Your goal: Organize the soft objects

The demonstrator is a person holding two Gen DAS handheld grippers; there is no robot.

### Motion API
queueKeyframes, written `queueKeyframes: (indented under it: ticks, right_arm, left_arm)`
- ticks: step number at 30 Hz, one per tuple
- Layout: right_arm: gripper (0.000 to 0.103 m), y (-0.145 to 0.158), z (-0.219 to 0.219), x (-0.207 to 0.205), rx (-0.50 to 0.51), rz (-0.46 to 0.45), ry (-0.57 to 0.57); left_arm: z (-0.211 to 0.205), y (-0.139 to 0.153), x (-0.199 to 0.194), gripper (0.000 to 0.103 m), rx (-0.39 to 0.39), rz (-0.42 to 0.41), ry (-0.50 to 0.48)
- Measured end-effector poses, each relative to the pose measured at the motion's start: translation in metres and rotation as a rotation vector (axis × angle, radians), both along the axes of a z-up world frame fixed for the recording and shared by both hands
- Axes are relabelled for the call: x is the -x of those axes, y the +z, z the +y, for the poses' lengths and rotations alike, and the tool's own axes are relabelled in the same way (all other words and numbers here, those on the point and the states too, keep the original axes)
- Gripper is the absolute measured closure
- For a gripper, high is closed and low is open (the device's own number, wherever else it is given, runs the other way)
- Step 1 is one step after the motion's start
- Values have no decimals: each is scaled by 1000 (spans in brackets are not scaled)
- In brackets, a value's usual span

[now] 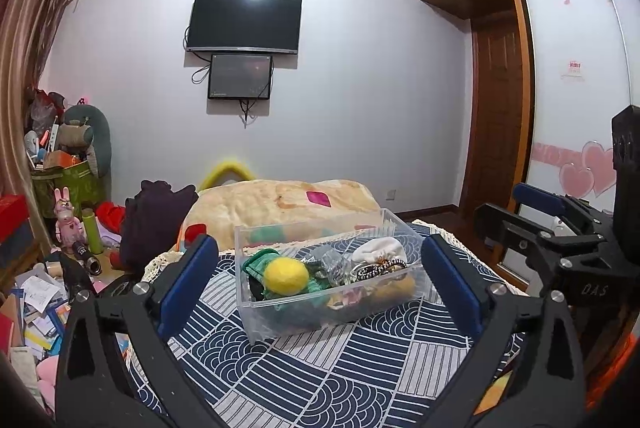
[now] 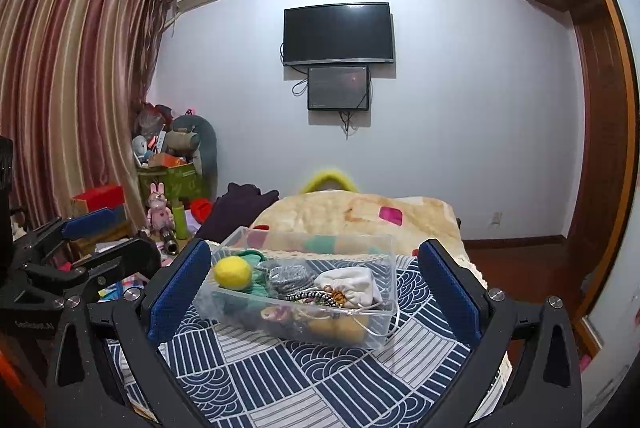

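Note:
A clear plastic box [image 1: 304, 324] [image 2: 380, 332] sits on a blue and white patterned cloth [image 1: 344, 380] [image 2: 280, 380]. It holds a yellow felt ball [image 1: 286, 276] [image 2: 233, 271], green knitted pieces [image 1: 260, 261] [image 2: 256, 270], a white drawstring pouch [image 1: 380, 250] [image 2: 352, 282], a grey piece and a beaded band. My left gripper [image 1: 320, 288] is open and empty, its blue pads either side of the box, nearer the camera. My right gripper [image 2: 316, 292] is open and empty, likewise framing the box. The right gripper also shows in the left wrist view [image 1: 560, 228], the left gripper in the right wrist view [image 2: 80, 248].
A folded beige blanket [image 1: 280, 204] [image 2: 352, 216] lies behind the box. A dark purple garment [image 1: 152, 220] [image 2: 236, 208] lies left of it. Cluttered toys, papers and a green bin [image 1: 68, 184] fill the left floor. A wardrobe [image 1: 580, 88] stands right.

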State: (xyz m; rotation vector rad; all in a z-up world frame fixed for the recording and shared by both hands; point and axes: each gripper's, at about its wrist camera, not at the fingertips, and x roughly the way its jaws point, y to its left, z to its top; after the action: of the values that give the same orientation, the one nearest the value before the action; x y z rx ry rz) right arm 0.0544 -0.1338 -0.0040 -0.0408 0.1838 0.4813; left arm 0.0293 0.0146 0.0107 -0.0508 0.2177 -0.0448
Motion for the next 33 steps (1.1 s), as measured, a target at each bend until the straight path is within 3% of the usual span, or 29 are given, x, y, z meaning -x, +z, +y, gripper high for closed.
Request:
queueKeyframes:
  ticks: [33]
  right_arm:
    - [0, 2, -4, 0, -21, 20, 8]
  left_arm:
    - [1, 0, -2, 0, 28, 9, -17]
